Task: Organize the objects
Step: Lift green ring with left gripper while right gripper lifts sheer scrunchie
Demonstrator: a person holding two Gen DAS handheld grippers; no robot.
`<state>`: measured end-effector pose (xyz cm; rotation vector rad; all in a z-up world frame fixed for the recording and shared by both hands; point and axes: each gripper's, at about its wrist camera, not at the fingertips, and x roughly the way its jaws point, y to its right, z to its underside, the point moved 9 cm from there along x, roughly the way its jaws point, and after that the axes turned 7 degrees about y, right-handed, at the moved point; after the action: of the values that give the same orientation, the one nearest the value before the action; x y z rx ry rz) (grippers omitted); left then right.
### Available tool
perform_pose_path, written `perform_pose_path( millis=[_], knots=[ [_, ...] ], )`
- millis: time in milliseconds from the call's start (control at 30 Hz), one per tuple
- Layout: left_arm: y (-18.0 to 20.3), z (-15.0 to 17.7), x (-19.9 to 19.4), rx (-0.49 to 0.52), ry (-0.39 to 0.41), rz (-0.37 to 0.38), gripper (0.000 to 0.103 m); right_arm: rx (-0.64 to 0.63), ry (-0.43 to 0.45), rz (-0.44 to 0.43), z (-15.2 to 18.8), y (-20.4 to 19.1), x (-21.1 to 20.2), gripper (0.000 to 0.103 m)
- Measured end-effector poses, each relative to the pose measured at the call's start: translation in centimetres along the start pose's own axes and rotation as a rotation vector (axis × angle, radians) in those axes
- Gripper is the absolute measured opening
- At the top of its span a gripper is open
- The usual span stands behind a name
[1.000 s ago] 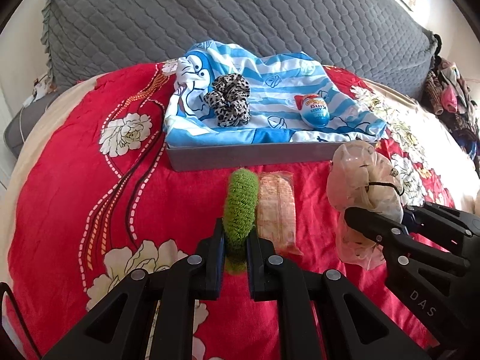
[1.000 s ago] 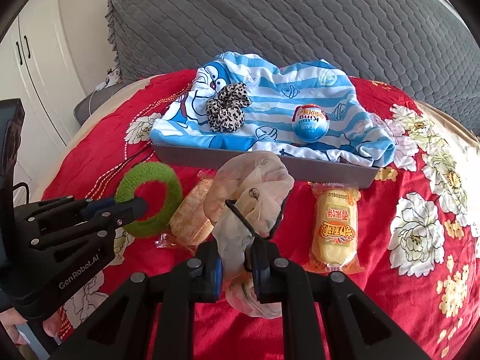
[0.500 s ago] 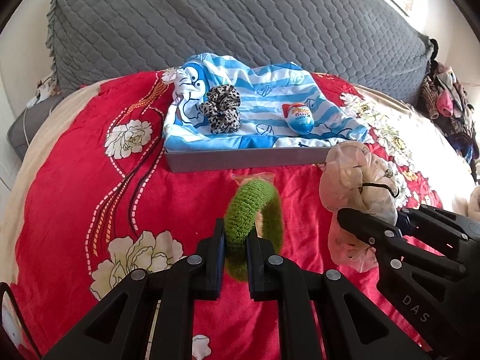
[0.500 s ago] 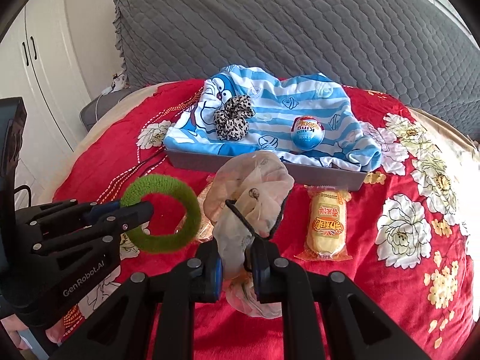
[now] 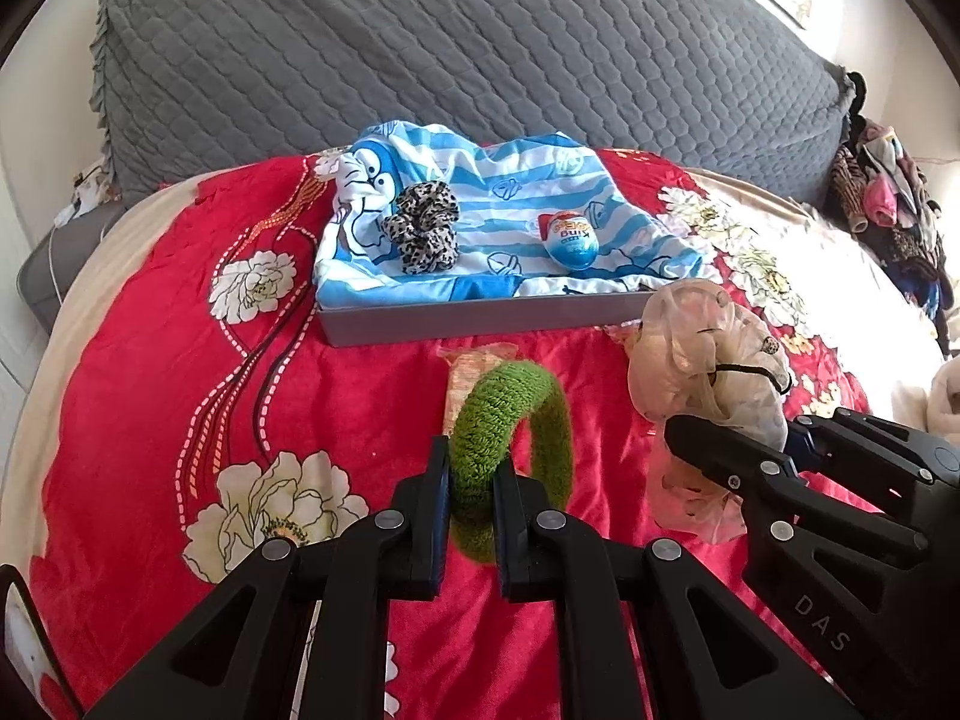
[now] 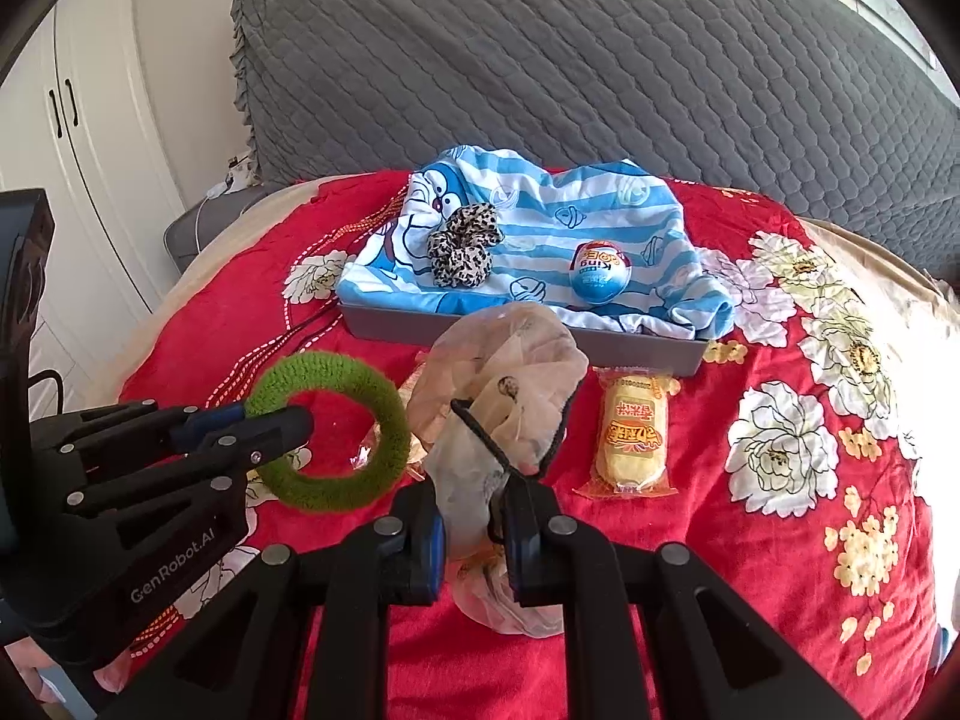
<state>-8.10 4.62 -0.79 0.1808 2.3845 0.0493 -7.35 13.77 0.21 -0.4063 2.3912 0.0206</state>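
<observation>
The left gripper [image 5: 471,474] is clamping the green ring [image 5: 510,420] between its two fingers, which are almost fully closed on the near part of the band. The rest of the ring is standing up beyond the fingertips, in the air above the red bedcover [image 5: 180,372] and on the near side of the grey tray [image 5: 480,318]. In the right wrist view the ring [image 6: 336,426] is showing its full round shape, and one black finger [image 6: 282,426] is lying across its hole.

The right gripper [image 6: 471,507] is pinching the beige scrunchie [image 6: 504,396], with its fingers nearly closed on the thin fabric. The fabric is bulging above the fingertips and also hanging below them, and a black elastic loop is crossing it. This scrunchie is also in front of the tray, to the right of the ring and not touching it.

Inside the tray, on the striped blue cloth [image 6: 540,222], the leopard scrunchie [image 6: 462,246] is lying at the left and the blue egg [image 6: 600,276] at the right. A yellow snack pack [image 6: 630,438] is lying on the bedcover just in front of the tray's right end. Another pack [image 5: 474,366] is lying behind the ring, near the tray's front wall.
</observation>
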Motion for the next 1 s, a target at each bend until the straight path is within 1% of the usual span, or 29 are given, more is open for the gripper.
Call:
perform_pose_path(
  millis=[1000],
  knots=[
    [2.4, -1.9, -5.1, 0.029, 0.067, 0.003, 0.012, 0.029, 0.081, -0.001, -1.8, 0.3, -5.1, 0.015]
  ],
)
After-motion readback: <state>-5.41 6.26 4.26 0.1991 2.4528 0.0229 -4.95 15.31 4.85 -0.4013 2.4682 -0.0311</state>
